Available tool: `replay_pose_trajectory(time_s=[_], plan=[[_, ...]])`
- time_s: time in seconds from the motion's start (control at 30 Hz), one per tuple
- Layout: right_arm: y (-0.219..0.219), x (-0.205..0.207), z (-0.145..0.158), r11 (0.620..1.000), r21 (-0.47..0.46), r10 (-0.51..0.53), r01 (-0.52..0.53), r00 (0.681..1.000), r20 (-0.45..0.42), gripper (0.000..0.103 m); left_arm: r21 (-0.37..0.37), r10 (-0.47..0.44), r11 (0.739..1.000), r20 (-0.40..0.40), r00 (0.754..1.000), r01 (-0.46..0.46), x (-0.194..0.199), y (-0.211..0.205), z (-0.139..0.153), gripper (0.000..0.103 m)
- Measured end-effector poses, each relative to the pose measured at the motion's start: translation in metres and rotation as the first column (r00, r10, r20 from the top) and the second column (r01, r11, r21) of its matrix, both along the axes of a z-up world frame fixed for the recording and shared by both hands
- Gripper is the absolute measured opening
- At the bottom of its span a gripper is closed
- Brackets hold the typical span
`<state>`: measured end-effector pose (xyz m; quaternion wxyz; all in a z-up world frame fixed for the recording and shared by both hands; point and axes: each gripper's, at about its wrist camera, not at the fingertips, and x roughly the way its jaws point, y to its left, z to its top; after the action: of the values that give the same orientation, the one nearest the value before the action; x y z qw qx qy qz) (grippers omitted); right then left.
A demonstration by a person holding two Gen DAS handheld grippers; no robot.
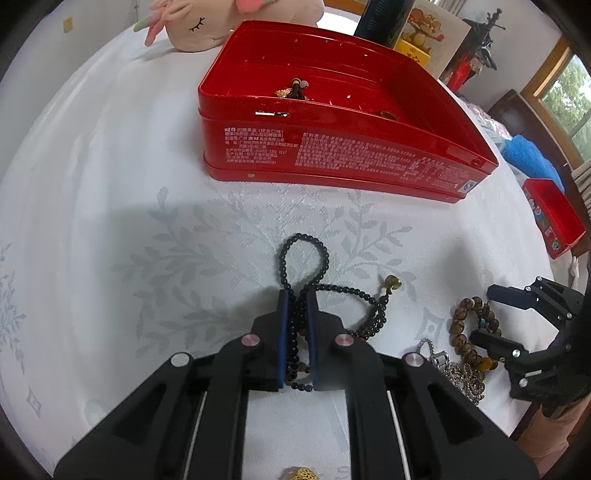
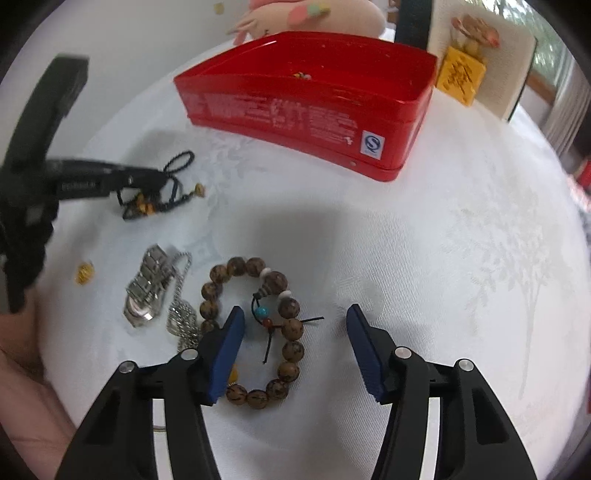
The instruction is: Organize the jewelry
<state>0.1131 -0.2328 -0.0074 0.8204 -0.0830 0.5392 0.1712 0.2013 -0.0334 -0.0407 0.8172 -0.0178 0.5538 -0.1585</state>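
Observation:
A black bead necklace (image 1: 306, 254) lies on the white tablecloth, and my left gripper (image 1: 298, 295) is shut on several of its strands; a loop and a gold end piece (image 1: 392, 283) stick out beyond the pads. In the right wrist view the same left gripper (image 2: 162, 177) pinches the black bead necklace (image 2: 179, 160). My right gripper (image 2: 293, 314) stands open over a brown wooden bead bracelet (image 2: 290, 328); its left pad sits inside the ring and its right pad outside, neither pressing on the beads. The open red tin (image 1: 332, 147) holds a few pieces.
A steel watch (image 2: 147, 291) and a silver chain (image 2: 183, 317) lie left of the bracelet, with a small gold piece (image 2: 85, 273) further left. A plush toy (image 1: 207, 22), a dark bottle (image 1: 384, 18) and a card (image 2: 476, 59) stand behind the tin. A red lid (image 1: 554, 218) lies far right.

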Motion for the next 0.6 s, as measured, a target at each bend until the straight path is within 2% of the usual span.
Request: replay_pose_trajectory(time_s=[0.03, 0.1, 0.17, 0.23, 0.43, 0.6], plan=[[0.001, -0.001, 0.0, 1.0, -0.012, 0.004, -0.004, 1.0, 0.008, 0.051, 0.001, 0.0, 1.0, 0.001, 1.0, 0.0, 0.0, 0.0, 0.0, 0.008], [0.0, -0.003, 0.001, 1.0, -0.013, 0.012, -0.012, 1.0, 0.016, 0.03, 0.001, 0.0, 1.0, 0.004, 1.0, 0.0, -0.001, 0.0, 0.0, 0.008], [-0.003, -0.005, 0.003, 1.0, -0.005, 0.015, -0.015, 1.0, 0.014, 0.018, -0.011, -0.003, 1.0, 0.001, 1.0, 0.003, -0.002, 0.002, 0.001, 0.008], [-0.004, -0.006, 0.004, 1.0, -0.003, 0.015, -0.015, 1.0, 0.021, 0.012, -0.02, -0.01, 1.0, 0.001, 1.0, 0.01, -0.004, 0.001, 0.001, 0.008], [-0.014, -0.008, 0.009, 0.996, 0.09, -0.022, 0.02, 1.0, 0.021, 0.012, -0.075, -0.019, 0.997, 0.018, 1.0, 0.021, -0.009, 0.005, 0.011, 0.007], [-0.029, -0.01, 0.034, 0.984, 0.173, -0.058, 0.046, 0.996, 0.067, 0.012, -0.111, -0.027, 0.993, 0.064, 0.998, 0.034, -0.017, 0.009, 0.031, 0.007]])
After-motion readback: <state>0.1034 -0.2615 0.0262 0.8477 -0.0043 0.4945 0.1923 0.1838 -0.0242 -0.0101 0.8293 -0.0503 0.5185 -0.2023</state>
